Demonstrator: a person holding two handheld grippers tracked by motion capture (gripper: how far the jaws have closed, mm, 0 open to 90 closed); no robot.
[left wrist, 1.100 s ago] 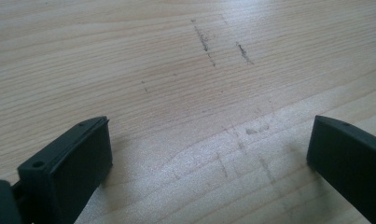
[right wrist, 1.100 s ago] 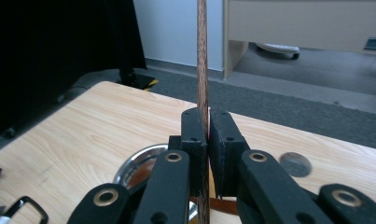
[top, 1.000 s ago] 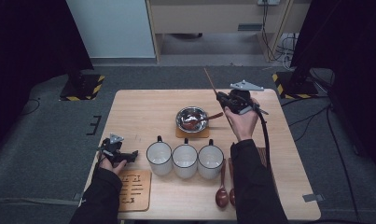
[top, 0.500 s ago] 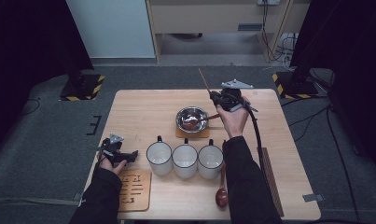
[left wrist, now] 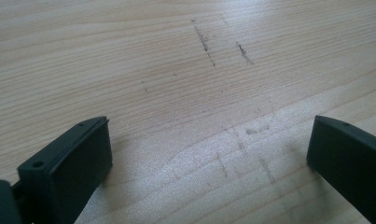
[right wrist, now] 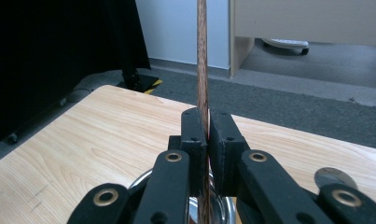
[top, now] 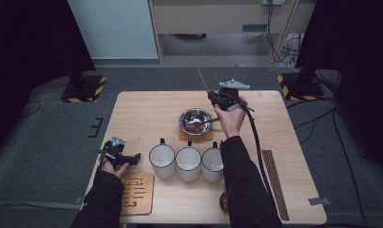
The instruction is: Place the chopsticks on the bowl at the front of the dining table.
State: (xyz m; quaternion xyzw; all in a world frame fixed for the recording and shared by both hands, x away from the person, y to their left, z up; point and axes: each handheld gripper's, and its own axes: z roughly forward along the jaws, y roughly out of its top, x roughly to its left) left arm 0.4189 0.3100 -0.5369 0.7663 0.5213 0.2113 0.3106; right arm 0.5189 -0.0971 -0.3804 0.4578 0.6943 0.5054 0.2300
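Where pinched, chopstick (right wrist: pixel 202 60) nearly upright lengthwise.

Your right tool (top: pixel 213 97) is raised, jaws clamped together; your left tool (top: pixel 132 158) rests low at the near-left, jaws spread wide.

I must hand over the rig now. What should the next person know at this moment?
Right gripper: shut on a thin wooden stick, raised above the metal bowl.
Left gripper: open, holding nothing, low over the table beside the three white mugs.
Done: stick picked up.
Left: probably bringing the stick to the bowl or mugs.
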